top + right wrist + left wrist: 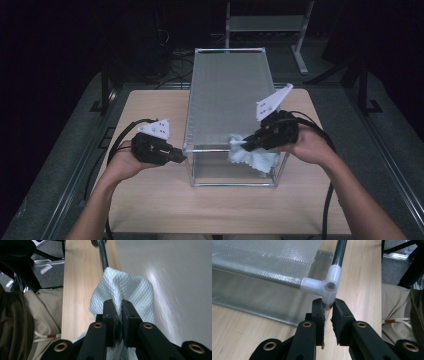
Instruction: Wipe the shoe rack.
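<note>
Black jaws of your left gripper (328, 305) fill the foreground of the left gripper view, pinched on the lower stub of the white corner connector (325, 287) at the near left corner of the tank, so that hand is bracing the frame. Your right gripper (119, 304) has its jaws clamped shut on a bunched white quilted cloth (125, 290), and in the high view that cloth (251, 156) sits against the near right part of the tank's top, spilling down behind the front pane.

By my reading, you are in the wiping step: one hand steadies, the other rubs the surface. The next move calls for sweeping the cloth across the top panel while keeping the left grip firm, so the tank does not slide on the wooden table (150, 200). Keep the pressure light; the panels look thin.

Now the things, largest first. The table is pale wood grain, and the tank stands lengthwise along its middle, running away from you. The glass tank (227, 95) is a long rectangular box with clear walls, a slim metal-looking frame and a frosted, finely dotted top sheet (267, 258). The cloth is a crumpled, embossed diamond-pattern wipe, soft and loosely folded. The corner connector is a small translucent white three-way fitting, with a dark rod (340, 252) running out of it along the tank's edge.
</note>
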`<control>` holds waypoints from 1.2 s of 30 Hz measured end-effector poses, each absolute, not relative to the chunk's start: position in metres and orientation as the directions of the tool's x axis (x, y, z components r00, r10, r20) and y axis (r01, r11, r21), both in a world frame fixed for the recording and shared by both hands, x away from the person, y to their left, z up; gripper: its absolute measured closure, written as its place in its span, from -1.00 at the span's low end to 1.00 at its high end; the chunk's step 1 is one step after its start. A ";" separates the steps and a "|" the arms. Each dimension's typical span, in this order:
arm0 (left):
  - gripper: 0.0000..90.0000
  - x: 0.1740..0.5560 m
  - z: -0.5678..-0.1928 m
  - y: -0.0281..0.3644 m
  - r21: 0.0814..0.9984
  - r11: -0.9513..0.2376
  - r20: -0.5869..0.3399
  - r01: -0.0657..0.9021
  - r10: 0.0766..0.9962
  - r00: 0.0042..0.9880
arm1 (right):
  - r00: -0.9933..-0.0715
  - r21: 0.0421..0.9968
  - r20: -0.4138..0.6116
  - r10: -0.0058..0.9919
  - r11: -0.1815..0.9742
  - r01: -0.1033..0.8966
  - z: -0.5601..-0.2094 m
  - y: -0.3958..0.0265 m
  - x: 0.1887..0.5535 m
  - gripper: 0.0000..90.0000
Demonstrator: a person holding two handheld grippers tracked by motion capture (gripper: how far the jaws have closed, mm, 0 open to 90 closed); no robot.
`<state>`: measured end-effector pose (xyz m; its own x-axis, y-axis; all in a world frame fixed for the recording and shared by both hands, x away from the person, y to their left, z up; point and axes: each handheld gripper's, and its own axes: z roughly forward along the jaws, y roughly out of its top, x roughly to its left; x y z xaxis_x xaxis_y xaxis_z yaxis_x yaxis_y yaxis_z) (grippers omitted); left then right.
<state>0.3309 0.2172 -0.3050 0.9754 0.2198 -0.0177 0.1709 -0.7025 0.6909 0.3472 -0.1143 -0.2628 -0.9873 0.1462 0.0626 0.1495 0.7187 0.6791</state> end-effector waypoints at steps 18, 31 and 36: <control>0.79 0.327 -0.307 0.228 0.701 -0.695 -0.017 0.159 0.207 0.978 | -0.978 0.616 0.084 0.190 0.762 0.201 -0.267 -0.085 0.385 0.83; 0.79 0.330 -0.306 0.214 0.694 -0.702 -0.017 0.158 0.203 0.979 | -0.962 0.643 0.094 0.258 0.722 0.257 -0.274 -0.130 0.379 0.84; 0.79 0.334 -0.307 0.215 0.696 -0.698 -0.022 0.167 0.211 0.977 | -0.975 0.662 0.095 0.199 0.720 0.211 -0.275 -0.087 0.382 0.84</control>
